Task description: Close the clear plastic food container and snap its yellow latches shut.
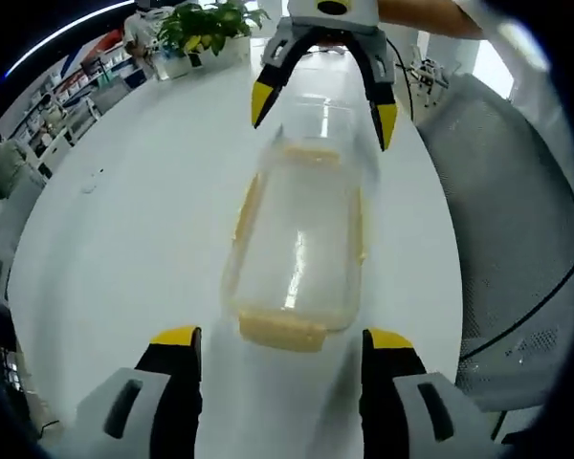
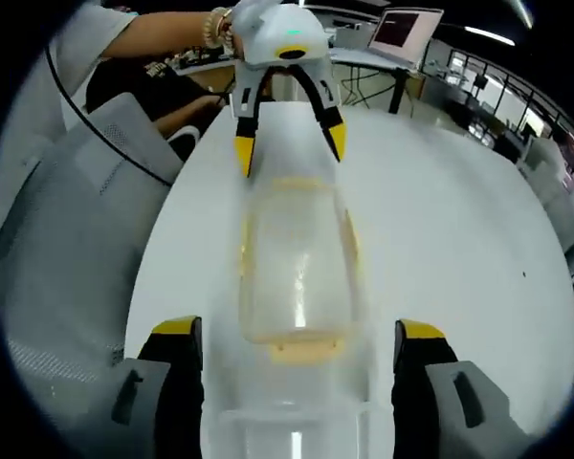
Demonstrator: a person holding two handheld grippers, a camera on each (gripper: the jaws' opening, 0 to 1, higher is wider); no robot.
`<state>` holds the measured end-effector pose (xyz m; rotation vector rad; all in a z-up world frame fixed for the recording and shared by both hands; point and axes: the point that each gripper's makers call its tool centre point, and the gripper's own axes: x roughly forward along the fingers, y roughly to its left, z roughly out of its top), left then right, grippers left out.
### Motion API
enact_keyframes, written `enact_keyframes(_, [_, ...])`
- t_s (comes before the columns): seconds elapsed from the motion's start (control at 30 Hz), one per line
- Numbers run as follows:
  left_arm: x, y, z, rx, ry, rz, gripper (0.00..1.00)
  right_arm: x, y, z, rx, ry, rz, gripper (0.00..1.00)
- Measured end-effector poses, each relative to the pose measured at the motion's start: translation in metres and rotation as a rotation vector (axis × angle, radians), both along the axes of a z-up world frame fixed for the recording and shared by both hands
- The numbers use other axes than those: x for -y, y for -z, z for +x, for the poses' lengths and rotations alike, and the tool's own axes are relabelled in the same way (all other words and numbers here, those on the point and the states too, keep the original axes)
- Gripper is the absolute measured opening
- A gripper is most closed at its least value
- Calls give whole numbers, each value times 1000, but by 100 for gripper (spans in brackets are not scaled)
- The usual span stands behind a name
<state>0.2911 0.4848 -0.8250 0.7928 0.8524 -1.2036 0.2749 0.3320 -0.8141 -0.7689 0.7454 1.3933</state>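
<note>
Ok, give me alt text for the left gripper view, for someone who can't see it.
A clear plastic food container with yellow latches lies on a white table, between the open left tongs at the bottom and the open right tongs facing them from the far end. A grey mesh chair stands beside the table.

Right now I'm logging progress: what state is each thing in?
Container: on the table, lid on.
Near latch: state unclear, blurred.
Left tool: open, at one end of the container.
Right tool: open, at the other end.
</note>
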Motion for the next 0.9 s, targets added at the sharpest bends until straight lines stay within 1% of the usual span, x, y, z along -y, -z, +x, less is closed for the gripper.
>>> enact_keyframes(0.03, [1, 2, -1, -8, 9, 0, 60, 1, 2, 0, -1, -3, -4, 67])
enact_keyframes(0.07, [1, 3, 0, -14, 13, 1, 58, 2, 5, 1, -9, -3, -12, 64])
enact_keyframes(0.17, [2, 7, 2, -16, 24, 3, 57, 5, 12, 0, -40, 10, -32, 63])
enact_keyframes(0.27, [-1, 9, 5, -7, 43, 18, 54, 9, 18, 1, -34, 13, -59, 63])
enact_keyframes(0.37, [-2, 10, 4, -17, 55, 23, 51, 11, 22, 0, -44, 7, -69, 60])
enact_keyframes(0.4, [-2, 10, 4, -24, 59, 24, 49, 10, 22, 0, -45, 6, -69, 57])
enact_keyframes(0.43, [-2, 11, 3, -27, 66, 26, 44, 10, 22, 1, -41, 3, -70, 55])
enact_keyframes(0.5, [0, 11, 5, -12, 79, 27, 40, 7, 22, 3, -32, -7, -67, 50])
enact_keyframes(0.53, [0, 11, 5, -12, 80, 26, 40, 7, 22, 4, -31, -8, -69, 49])
enact_keyframes(0.63, [2, 13, 1, -45, 83, 22, 41, 6, 23, 6, -31, -15, -76, 48])
enact_keyframes(0.73, [1, 16, 1, -37, 98, 37, 41, 9, 26, 7, -39, -23, -106, 47])
enact_keyframes(0.8, [1, 17, 1, -37, 107, 44, 40, 12, 29, 7, -29, -41, -135, 44])
enact_keyframes(0.87, [1, 18, 0, -44, 108, 43, 39, 12, 29, 8, -21, -48, -135, 40])
enact_keyframes(0.9, [1, 18, 0, -46, 110, 43, 39, 11, 28, 8, -25, -47, -132, 37])
